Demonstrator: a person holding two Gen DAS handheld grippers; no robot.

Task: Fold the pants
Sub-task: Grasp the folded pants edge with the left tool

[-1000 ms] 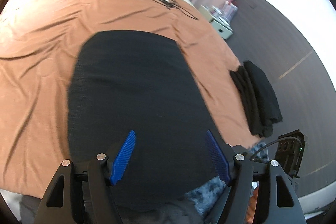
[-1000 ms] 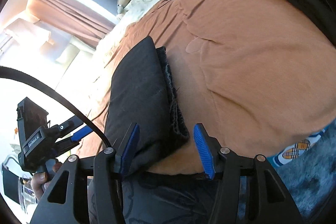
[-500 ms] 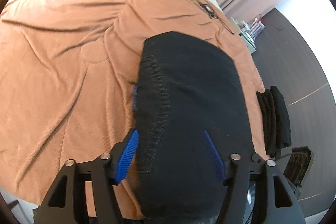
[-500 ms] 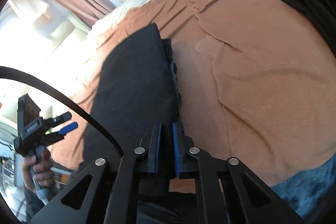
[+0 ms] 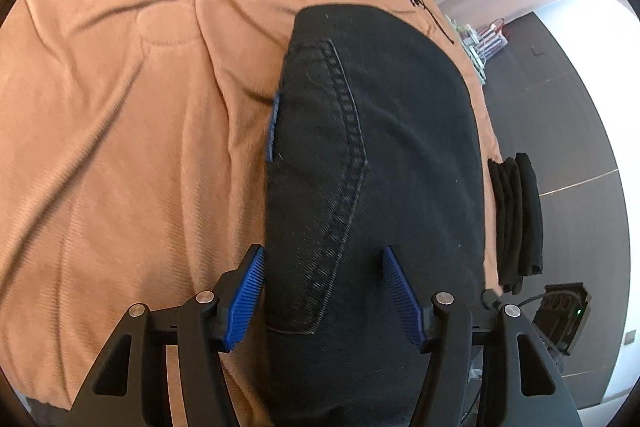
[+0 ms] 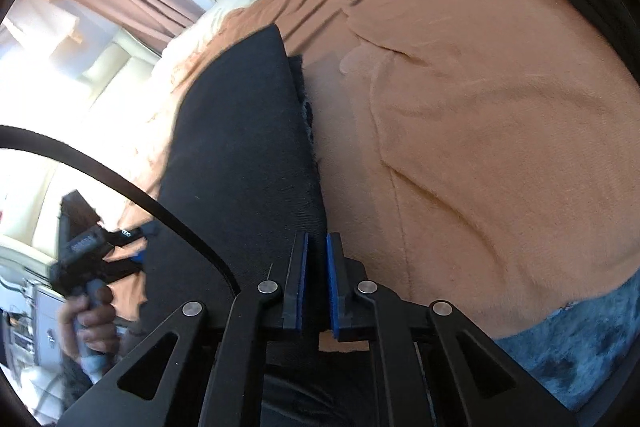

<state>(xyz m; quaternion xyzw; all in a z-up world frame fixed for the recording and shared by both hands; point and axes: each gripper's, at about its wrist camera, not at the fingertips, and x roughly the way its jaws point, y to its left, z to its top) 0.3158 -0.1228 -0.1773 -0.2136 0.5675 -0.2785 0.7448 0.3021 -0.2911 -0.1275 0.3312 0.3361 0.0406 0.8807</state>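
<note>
I see the black pants (image 5: 380,187) folded on the orange bedspread (image 5: 120,107), near its front edge. My left gripper (image 5: 320,297) straddles their near left edge, jaws apart and just closing slightly, pads not pressing. My right gripper (image 6: 316,287), nearly closed after easing a touch, pinches their near right edge.

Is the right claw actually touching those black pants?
Touching. In the right wrist view, the right claw has its blue pads nearly together, pinching the edge of the black pants on the orange bedcover.
</note>
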